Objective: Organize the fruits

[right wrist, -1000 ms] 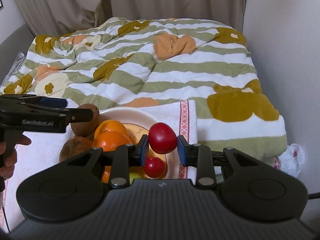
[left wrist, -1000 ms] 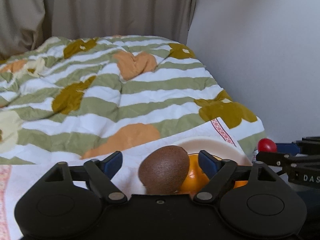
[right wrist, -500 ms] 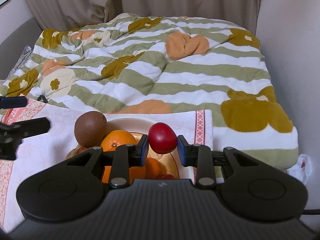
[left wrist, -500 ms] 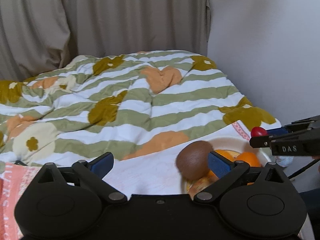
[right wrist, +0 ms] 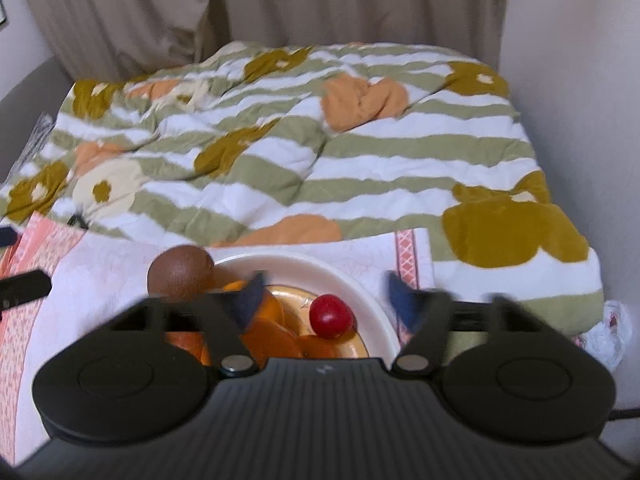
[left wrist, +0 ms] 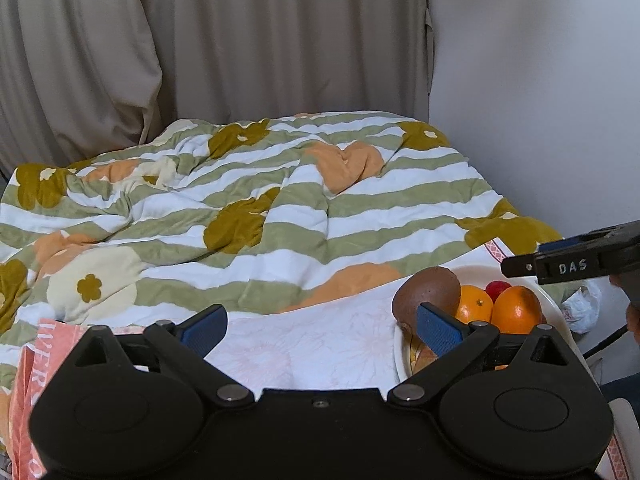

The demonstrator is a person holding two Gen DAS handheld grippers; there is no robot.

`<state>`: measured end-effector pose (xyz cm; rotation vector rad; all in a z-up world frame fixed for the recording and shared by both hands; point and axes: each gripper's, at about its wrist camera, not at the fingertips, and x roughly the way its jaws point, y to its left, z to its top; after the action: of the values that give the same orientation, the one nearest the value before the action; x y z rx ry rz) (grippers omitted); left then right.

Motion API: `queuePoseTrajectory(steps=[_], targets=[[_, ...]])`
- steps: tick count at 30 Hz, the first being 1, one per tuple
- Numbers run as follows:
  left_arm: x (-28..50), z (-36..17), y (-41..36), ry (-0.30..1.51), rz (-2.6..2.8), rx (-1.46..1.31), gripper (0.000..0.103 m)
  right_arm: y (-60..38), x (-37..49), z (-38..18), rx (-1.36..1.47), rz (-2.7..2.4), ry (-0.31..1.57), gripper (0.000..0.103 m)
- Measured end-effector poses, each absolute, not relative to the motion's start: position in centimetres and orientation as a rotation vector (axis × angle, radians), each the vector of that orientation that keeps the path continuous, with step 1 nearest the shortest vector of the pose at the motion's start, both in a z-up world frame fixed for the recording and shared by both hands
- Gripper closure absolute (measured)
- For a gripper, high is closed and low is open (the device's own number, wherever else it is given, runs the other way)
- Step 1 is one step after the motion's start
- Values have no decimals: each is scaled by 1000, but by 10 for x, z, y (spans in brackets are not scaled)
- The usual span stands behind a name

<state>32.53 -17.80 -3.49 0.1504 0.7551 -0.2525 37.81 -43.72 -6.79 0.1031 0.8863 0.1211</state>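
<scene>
My right hand-held gripper (right wrist: 324, 296) is opening, its blue pads blurred and spreading, and the small red fruit (right wrist: 331, 316) sits free between them on the cream plate (right wrist: 372, 292), touching neither pad. My left hand-held gripper (left wrist: 320, 328) stands wide and empty over the white cloth (left wrist: 320, 344), just left of the plate.

The plate lies on that cloth at the near right corner of the bed, on the striped floral quilt (left wrist: 280, 208). It holds two oranges (left wrist: 516, 309), the red fruit and a brown, matte, egg-shaped fruit (right wrist: 180, 272) perched at the plate's left rim, leaning on the pile.

I judge the red fruit light, smooth-skinned and glossy, so likely slippery and soft enough to bruise; I would take it across its widest middle with a gentle squeeze. The oranges look firm and pebbled, easy to grip at the equator. The brown fruit's dull, rough skin should give good friction, but its perch looks unsteady, and a nudge could roll it onto the cloth. The bed beneath is soft and rumpled, so the plate may tip if pressed at one edge.
</scene>
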Motion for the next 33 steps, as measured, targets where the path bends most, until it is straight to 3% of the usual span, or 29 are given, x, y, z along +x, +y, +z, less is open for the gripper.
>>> queuePoseTrajectory(steps=[11, 23, 33], targets=[[285, -1, -170, 682, -233, 129, 1, -438, 328, -20, 132, 86, 768, 0], [170, 61, -150, 537, -122, 68, 0, -406, 206, 65, 28, 88, 672, 0], [90, 74, -128, 572, -21, 72, 0, -377, 118, 75, 7, 83, 740, 0]])
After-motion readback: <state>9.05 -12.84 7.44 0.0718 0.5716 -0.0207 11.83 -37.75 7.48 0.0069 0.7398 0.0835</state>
